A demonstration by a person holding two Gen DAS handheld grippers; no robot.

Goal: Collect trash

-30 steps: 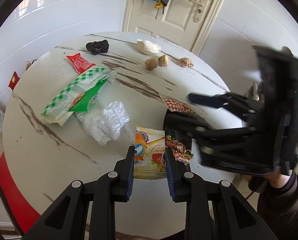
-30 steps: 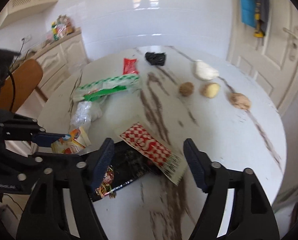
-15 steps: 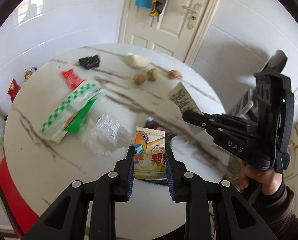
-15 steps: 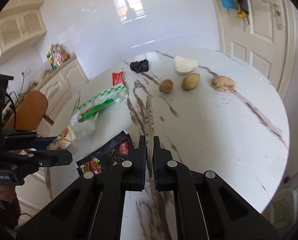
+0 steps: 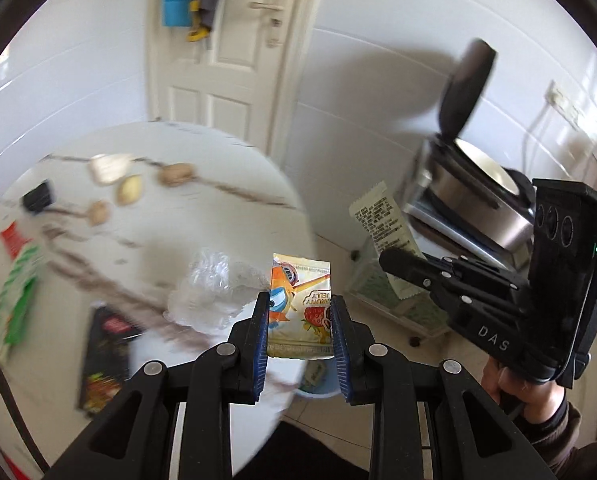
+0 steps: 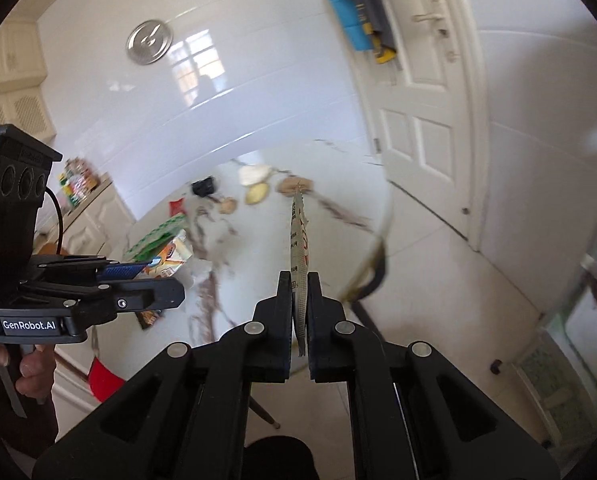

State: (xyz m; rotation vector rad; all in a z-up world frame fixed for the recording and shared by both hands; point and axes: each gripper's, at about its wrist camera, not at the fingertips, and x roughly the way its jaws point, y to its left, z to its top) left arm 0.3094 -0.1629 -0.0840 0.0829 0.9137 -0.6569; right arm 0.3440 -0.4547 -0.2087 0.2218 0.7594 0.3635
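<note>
The round marble table (image 5: pixel 226 216) is carrying the remaining litter: a green checked wrapper (image 5: pixel 12 296) at its left edge, a dark packet (image 5: pixel 102 356) near the front edge, crumpled clear film (image 5: pixel 214 292) toward the right edge, and several pale lumps (image 5: pixel 130 190) along the far edge. The right gripper (image 6: pixel 299 304), marked "DAS" on its body in the left view, is pinching a long printed wrapper (image 6: pixel 298 240) edge-on between nearly closed jaws and is holding it out past the table's right edge, over the floor. The left gripper (image 5: pixel 300 328), labelled "GenRobot.AI" in the right view, is gripping a jelly sachet (image 5: pixel 300 304) by its two side edges, jaws narrowed to the sachet's width, just off the table's right front edge; a pale bin rim (image 5: pixel 318 390) is showing directly beneath. The sachet is reading "FRUITY JELLY", inverted, beside a strawberry picture. Both wrappers are probably light, thin, glossy and limp, so they are likely to slip or fold; a firm pinch well inside a sealed edge is suiting them best. The wrapper's small print is staying illegible.
</note>
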